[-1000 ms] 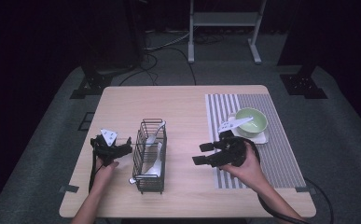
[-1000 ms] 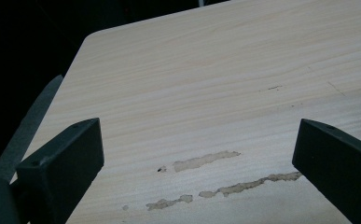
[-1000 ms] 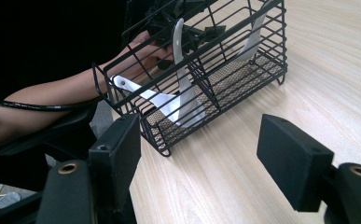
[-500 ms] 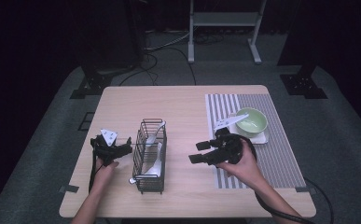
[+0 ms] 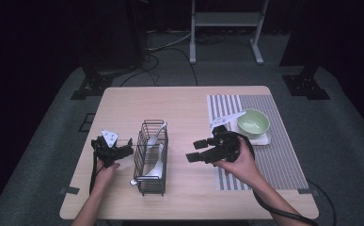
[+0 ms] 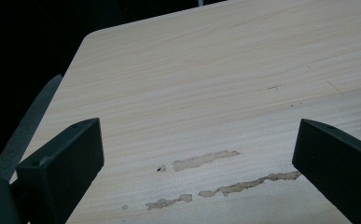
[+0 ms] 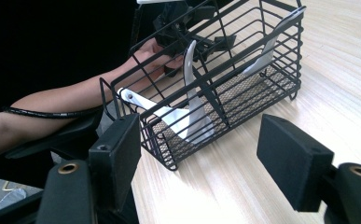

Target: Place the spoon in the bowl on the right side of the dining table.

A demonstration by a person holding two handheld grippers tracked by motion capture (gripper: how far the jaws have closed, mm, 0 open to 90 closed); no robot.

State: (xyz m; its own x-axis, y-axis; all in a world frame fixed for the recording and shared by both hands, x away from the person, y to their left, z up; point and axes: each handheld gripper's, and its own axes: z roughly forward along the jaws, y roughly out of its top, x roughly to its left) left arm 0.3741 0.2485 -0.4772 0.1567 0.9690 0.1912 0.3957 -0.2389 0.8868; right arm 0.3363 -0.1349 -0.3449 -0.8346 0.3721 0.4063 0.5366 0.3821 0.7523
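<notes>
A black wire basket (image 5: 151,157) stands in the middle of the table and holds white spoons (image 5: 155,160). My left gripper (image 5: 127,148) rests just left of the basket, open over bare wood, with nothing between its fingers (image 6: 64,163). My right gripper (image 5: 194,150) hovers a short way right of the basket and points at it, open and empty. In the right gripper view the basket (image 7: 243,88) lies just beyond the wide-apart jaws. One white spoon (image 7: 192,105) leans on its divider and another (image 7: 269,44) on the far wall.
A striped mat (image 5: 278,162) covers the right of the table. On it a green bowl (image 5: 253,123) sits on a white plate (image 5: 264,140). Pale smears (image 6: 206,159) mark the wood by the left gripper. Bare table (image 5: 170,103) lies behind the basket.
My right gripper has shifted a little to the left, off the mat and closer to the basket. The left gripper and the basket have stayed put.
</notes>
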